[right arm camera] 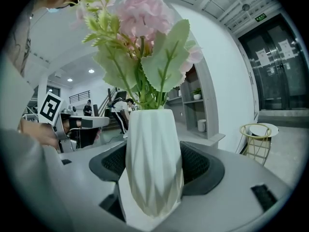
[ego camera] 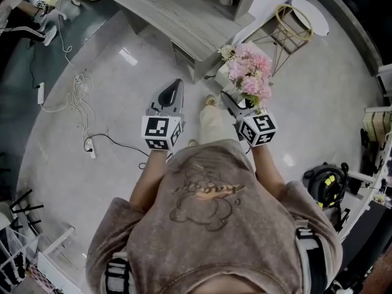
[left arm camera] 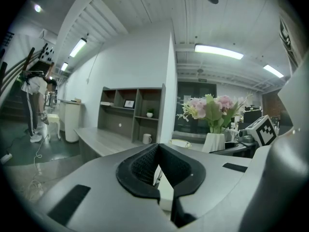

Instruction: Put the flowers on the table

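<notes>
My right gripper (right arm camera: 155,166) is shut on a white faceted vase (right arm camera: 153,158) that holds pink flowers (right arm camera: 142,18) with green leaves. In the head view the bouquet (ego camera: 251,72) rises above the right gripper (ego camera: 236,106), over the floor just short of the grey wooden table (ego camera: 177,14). The left gripper (ego camera: 173,90) is held level beside it, its jaws shut with nothing between them. From the left gripper view the vase (left arm camera: 215,141) and flowers (left arm camera: 212,108) show to the right, and the grey table (left arm camera: 104,140) lies ahead.
A gold wire side table (ego camera: 294,23) with a white round top stands right of the grey table. White cables (ego camera: 76,97) trail on the floor at left. A black and yellow machine (ego camera: 324,185) sits at right. A shelf unit (left arm camera: 133,112) holds a mug (left arm camera: 147,138).
</notes>
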`<action>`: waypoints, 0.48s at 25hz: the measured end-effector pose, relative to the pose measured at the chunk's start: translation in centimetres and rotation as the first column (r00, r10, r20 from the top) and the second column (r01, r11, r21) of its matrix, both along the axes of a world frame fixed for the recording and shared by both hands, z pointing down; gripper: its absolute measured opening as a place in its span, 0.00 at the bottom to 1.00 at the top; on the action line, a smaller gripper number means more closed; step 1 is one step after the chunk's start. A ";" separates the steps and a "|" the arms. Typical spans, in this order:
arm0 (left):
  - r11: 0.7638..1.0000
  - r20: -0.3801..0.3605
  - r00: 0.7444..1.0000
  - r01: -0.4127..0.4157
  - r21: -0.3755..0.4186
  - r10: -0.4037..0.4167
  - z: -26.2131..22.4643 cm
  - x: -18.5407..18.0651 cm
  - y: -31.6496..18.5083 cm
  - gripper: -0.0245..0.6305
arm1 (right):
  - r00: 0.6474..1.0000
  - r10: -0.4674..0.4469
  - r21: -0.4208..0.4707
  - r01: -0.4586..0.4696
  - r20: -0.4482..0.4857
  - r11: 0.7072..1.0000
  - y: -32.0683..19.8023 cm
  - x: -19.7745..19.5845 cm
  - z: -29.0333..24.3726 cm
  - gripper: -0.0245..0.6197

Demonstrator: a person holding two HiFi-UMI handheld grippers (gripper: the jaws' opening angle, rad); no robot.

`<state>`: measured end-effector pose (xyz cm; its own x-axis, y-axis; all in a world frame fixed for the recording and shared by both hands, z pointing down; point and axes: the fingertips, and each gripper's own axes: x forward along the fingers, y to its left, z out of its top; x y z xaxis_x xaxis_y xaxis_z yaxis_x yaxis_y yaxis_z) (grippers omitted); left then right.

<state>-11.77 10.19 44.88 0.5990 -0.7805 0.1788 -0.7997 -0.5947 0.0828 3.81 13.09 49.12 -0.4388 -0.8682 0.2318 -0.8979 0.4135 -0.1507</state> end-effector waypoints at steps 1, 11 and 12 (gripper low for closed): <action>1.000 0.001 1.000 -0.002 0.001 0.002 0.1 0.1 -0.7 0.07 | 1.000 0.000 0.004 0.000 -0.001 1.000 -0.7 0.0 0.1 0.54; 1.000 0.008 1.000 -0.001 -0.013 0.001 0.3 1.2 -9.4 0.07 | 1.000 -0.020 0.027 0.020 0.003 0.999 -9.6 0.5 -0.2 0.54; 1.000 0.008 1.000 0.002 -0.014 -0.001 0.1 1.5 -10.3 0.07 | 1.000 -0.026 0.029 0.026 0.001 0.999 -10.5 0.8 -0.4 0.54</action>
